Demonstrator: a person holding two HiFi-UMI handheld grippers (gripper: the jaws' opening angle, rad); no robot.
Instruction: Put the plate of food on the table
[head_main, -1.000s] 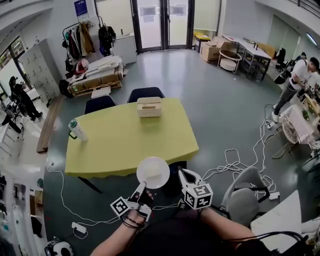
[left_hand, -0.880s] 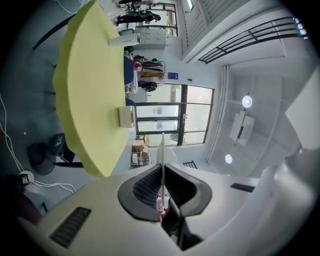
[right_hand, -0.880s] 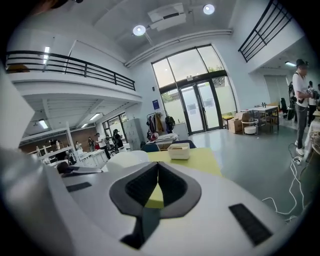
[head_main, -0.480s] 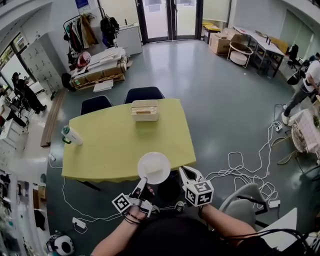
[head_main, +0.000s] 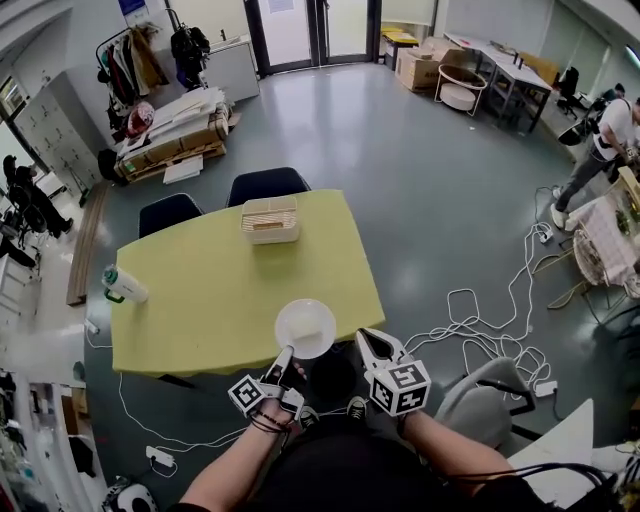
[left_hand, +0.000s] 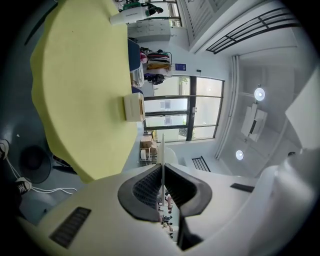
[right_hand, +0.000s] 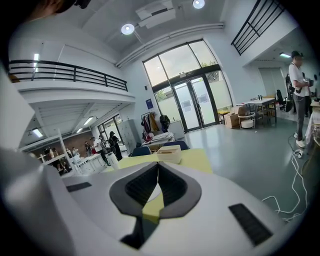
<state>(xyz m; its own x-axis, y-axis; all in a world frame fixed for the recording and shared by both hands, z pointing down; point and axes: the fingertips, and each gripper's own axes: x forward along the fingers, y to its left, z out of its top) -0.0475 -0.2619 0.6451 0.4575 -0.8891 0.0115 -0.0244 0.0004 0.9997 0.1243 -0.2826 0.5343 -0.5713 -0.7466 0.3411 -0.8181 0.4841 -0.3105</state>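
Near table (head_main: 200, 300) edge, left tool (head_main: 287, 355) clamps plate (head_main: 305, 328) rim.

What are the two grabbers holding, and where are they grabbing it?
The left gripper pinches the white plate by its near rim. The right gripper is shut and holds nothing.

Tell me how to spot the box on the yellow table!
Find the big yellow cloth-covered table on the grey floor. At its far edge, near two dark blue chairs, sits a pale beige rectangular box. It alone is boxy; the white green-capped bottle is at the left edge.
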